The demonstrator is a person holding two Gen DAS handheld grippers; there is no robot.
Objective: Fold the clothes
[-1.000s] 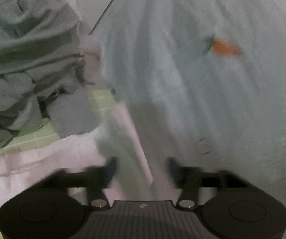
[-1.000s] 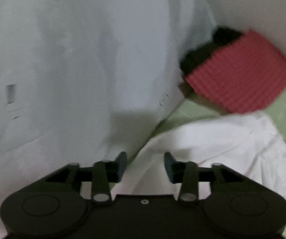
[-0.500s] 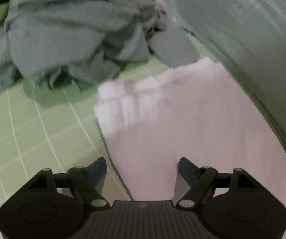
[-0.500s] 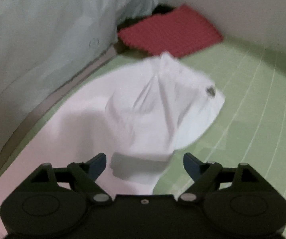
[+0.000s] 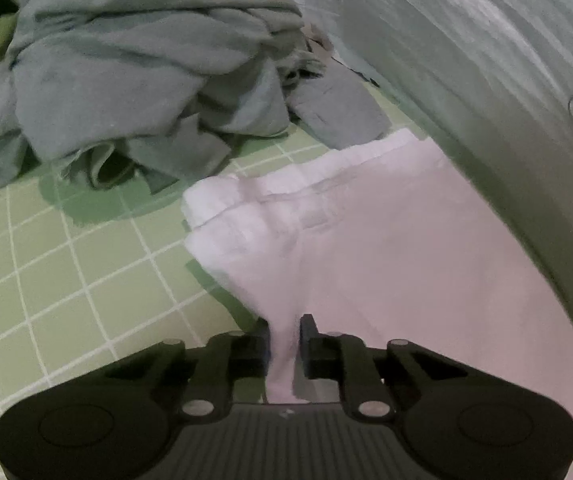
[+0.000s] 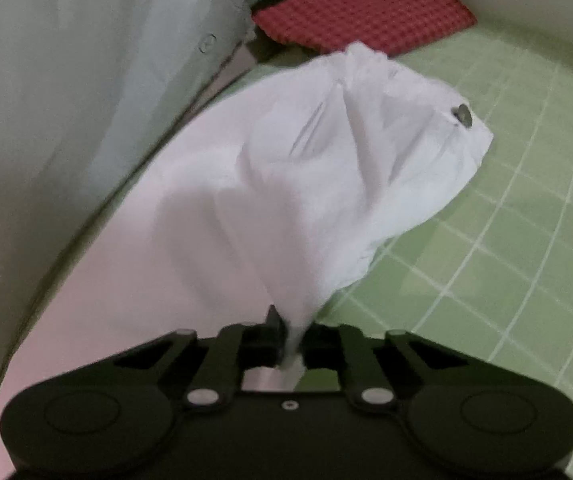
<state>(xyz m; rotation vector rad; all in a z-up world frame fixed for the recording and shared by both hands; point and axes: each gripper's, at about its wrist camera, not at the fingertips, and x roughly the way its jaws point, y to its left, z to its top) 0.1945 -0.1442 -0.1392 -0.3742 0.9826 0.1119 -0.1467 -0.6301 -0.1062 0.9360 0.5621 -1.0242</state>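
A green mat with a white grid carries everything. On it lie white trousers, a grey-green clothes heap at far left, and a red waffle cloth at far right.

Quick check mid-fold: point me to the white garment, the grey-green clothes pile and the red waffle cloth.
white garment (image 5: pixel 366 240): left wrist view, flat middle of the fabric.
grey-green clothes pile (image 5: pixel 138 68): left wrist view, bunched middle of the heap.
red waffle cloth (image 6: pixel 366 12): right wrist view, centre of its textured top.

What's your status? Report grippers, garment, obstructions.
Left gripper closing on the white garment, cloth between the jaws. Right gripper shut on it too. Grey clothes pile ahead, apart from the garment.
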